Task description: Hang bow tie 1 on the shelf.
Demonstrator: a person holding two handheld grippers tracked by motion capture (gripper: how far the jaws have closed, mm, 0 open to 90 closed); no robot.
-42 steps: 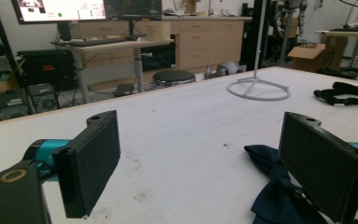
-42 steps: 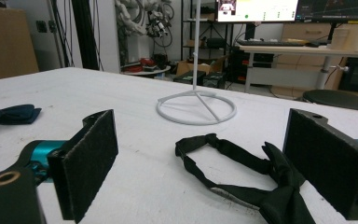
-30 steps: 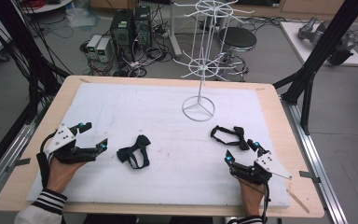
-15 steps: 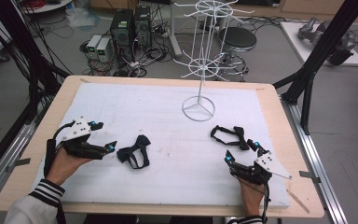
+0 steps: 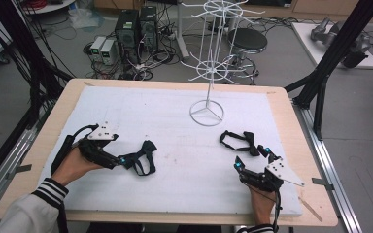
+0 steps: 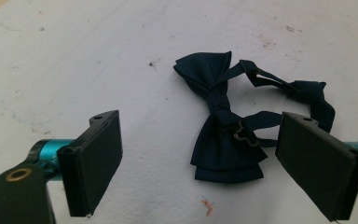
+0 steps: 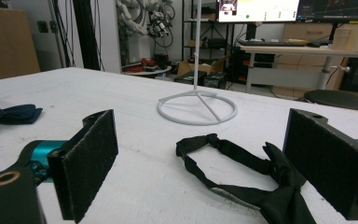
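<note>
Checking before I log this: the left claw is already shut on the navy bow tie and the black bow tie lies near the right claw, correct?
Not quite: the left claw is open, its jaws standing either side of the navy bow tie on the table, as the left gripper view shows. The black bow tie does lie near the right claw.

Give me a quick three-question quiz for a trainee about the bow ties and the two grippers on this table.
1. True or false: the left gripper is shut on the navy bow tie.
2. Which thing stands upright beyond the black bow tie? A) white wire stand B) a bottle C) a lamp
3. Fill in: the right gripper is ____.

Key: 1 false; 2 A; 3 open
</note>
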